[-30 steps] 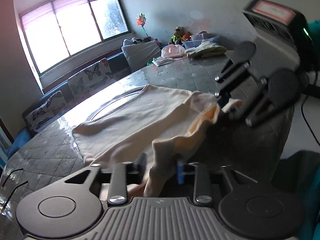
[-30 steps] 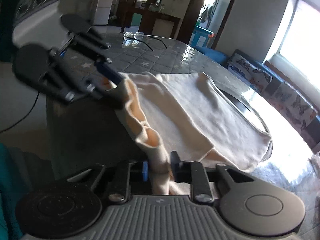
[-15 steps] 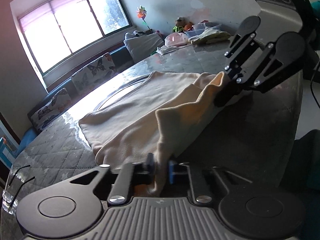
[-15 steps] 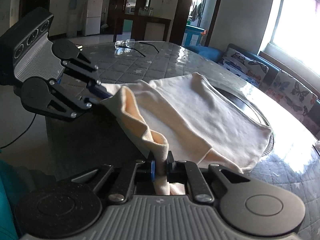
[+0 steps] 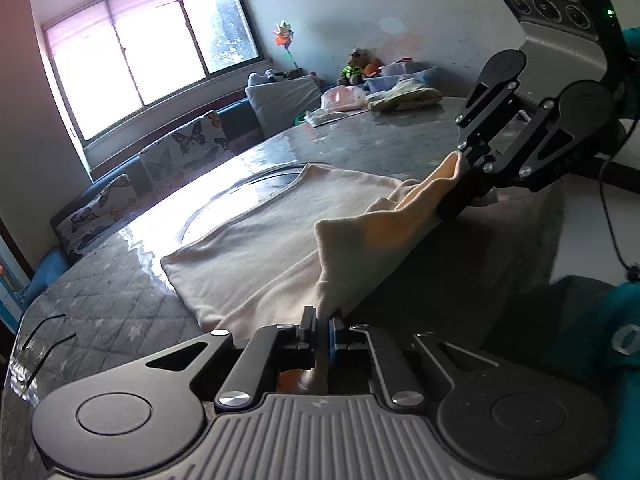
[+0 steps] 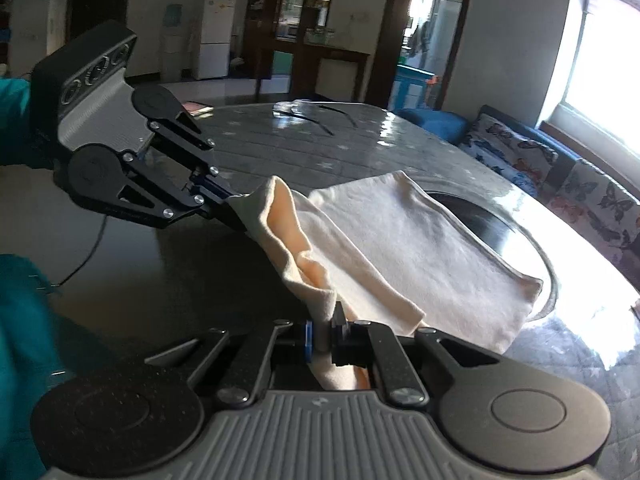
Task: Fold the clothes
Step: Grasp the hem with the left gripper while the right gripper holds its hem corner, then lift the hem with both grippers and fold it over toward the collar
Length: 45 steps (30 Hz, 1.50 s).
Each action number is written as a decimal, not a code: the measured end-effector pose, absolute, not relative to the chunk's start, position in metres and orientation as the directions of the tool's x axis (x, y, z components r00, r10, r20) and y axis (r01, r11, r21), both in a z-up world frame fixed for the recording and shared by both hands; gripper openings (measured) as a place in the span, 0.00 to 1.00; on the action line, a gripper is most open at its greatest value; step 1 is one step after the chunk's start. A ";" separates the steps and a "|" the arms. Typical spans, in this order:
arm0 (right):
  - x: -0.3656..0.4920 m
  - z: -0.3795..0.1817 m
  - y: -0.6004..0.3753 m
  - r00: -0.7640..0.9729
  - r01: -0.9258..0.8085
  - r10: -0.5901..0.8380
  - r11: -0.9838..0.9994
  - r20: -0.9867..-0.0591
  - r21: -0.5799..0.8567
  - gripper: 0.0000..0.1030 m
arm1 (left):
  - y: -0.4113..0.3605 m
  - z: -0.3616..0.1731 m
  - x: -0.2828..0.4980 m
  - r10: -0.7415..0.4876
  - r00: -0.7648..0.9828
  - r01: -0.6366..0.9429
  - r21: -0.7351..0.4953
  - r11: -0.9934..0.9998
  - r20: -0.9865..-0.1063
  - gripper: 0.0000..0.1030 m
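The left tongs (image 5: pixel 323 334) are pinched on the near edge of a cream garment (image 5: pixel 256 248), the cloth squeezed between the two pads at 6 o'clock in the left wrist view. The right tongs (image 6: pixel 320 334) pinch the same edge further along, with cloth bunched between their pads at 6 o'clock in the right wrist view. Each tool shows in the other's camera: the right tongs (image 5: pixel 460 196) sit at about 2 o'clock in the left view, the left tongs (image 6: pixel 236 210) at about 10 o'clock in the right view, both with cloth in their grip. Between the two grips the edge is lifted off the table (image 5: pixel 120 320) into a loose, sagging fold whose peach inner side shows. The rest of the garment (image 6: pixel 420 248) lies flat on the grey quilted table (image 6: pixel 360 152), spreading toward 12 o'clock and partly covering a round glass disc (image 5: pixel 240 200) set in the top. A pair of glasses (image 6: pixel 312 114) lies at the table's far side in the right view. A pile of clothes (image 5: pixel 408 94) rests at the far edge in the left view, near a sofa (image 5: pixel 180 152) with butterfly cushions under a window (image 5: pixel 152 56).
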State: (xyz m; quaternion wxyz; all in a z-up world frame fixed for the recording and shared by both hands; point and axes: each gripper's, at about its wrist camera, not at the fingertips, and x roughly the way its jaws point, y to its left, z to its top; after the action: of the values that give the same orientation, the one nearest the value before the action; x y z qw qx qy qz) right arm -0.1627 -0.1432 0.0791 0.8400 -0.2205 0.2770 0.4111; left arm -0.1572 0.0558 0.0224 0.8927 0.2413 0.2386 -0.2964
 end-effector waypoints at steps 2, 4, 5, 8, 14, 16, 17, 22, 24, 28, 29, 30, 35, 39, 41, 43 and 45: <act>-0.178 0.087 -0.145 0.489 -0.826 0.580 0.548 -0.652 -0.132 0.06 | 0.061 0.029 -0.175 -0.420 0.705 0.649 0.281 0.707 -0.571 0.06; -0.196 0.096 -0.146 0.470 -0.838 0.589 0.531 -0.657 -0.124 0.06 | 0.063 0.036 -0.192 -0.427 0.701 0.652 0.271 0.708 -0.571 0.06; -0.204 0.101 -0.146 0.461 -0.844 0.593 0.523 -0.660 -0.119 0.06 | 0.065 0.039 -0.199 -0.430 0.700 0.653 0.268 0.708 -0.571 0.06; -0.217 0.110 -0.146 0.446 -0.853 0.597 0.509 -0.667 -0.116 0.06 | 0.066 0.044 -0.210 -0.427 0.703 0.651 0.274 0.708 -0.568 0.06; -0.197 0.124 -0.149 0.465 -0.832 0.587 0.546 -0.662 -0.100 0.06 | 0.061 0.051 -0.187 -0.414 0.729 0.632 0.304 0.712 -0.545 0.06; -0.183 0.128 -0.152 0.477 -0.821 0.583 0.563 -0.658 -0.096 0.06 | 0.061 0.055 -0.171 -0.415 0.742 0.625 0.319 0.713 -0.527 0.06; -0.177 0.129 -0.153 0.484 -0.815 0.580 0.572 -0.655 -0.096 0.06 | 0.062 0.056 -0.164 -0.416 0.745 0.622 0.320 0.714 -0.521 0.06; -0.126 0.140 -0.158 0.511 -0.783 0.570 0.618 -0.644 -0.074 0.06 | 0.056 0.059 -0.109 -0.401 0.768 0.597 0.330 0.731 -0.500 0.06; -0.103 0.140 -0.158 0.520 -0.772 0.559 0.631 -0.645 -0.075 0.06 | 0.050 0.057 -0.083 -0.389 0.771 0.589 0.334 0.736 -0.504 0.06; -0.055 0.133 -0.157 0.538 -0.750 0.530 0.655 -0.656 -0.087 0.06 | 0.039 0.050 -0.029 -0.352 0.771 0.567 0.321 0.758 -0.532 0.06; -0.045 0.130 -0.157 0.543 -0.744 0.521 0.662 -0.659 -0.090 0.06 | 0.037 0.046 -0.015 -0.343 0.764 0.565 0.311 0.765 -0.546 0.07; -0.032 0.123 -0.156 0.544 -0.736 0.513 0.672 -0.664 -0.084 0.06 | 0.034 0.040 -0.004 -0.324 0.766 0.554 0.314 0.771 -0.555 0.07; 0.017 0.084 -0.151 0.546 -0.680 0.468 0.732 -0.695 -0.041 0.08 | 0.022 0.008 0.038 -0.246 0.752 0.512 0.307 0.803 -0.611 0.12; 0.028 0.055 -0.147 0.581 -0.630 0.413 0.774 -0.702 -0.066 0.19 | 0.022 -0.006 0.046 -0.199 0.762 0.471 0.315 0.824 -0.616 0.31; 0.028 0.048 -0.150 0.593 -0.591 0.400 0.805 -0.699 -0.041 0.22 | 0.025 -0.007 0.045 -0.184 0.774 0.450 0.323 0.832 -0.605 0.34; 0.026 0.048 -0.157 0.616 -0.555 0.383 0.831 -0.689 -0.035 0.22 | 0.029 -0.006 0.048 -0.182 0.775 0.436 0.305 0.847 -0.605 0.37; 0.023 0.051 -0.164 0.640 -0.520 0.373 0.854 -0.672 -0.022 0.22 | 0.034 -0.004 0.050 -0.165 0.785 0.409 0.299 0.862 -0.597 0.41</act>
State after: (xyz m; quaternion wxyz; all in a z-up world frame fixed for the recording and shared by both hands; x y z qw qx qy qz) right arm 0.0235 -0.1637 0.0515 0.8993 -0.1071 0.3438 0.2483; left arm 0.0496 0.0339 -0.0042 0.9209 0.2112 0.2882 -0.1560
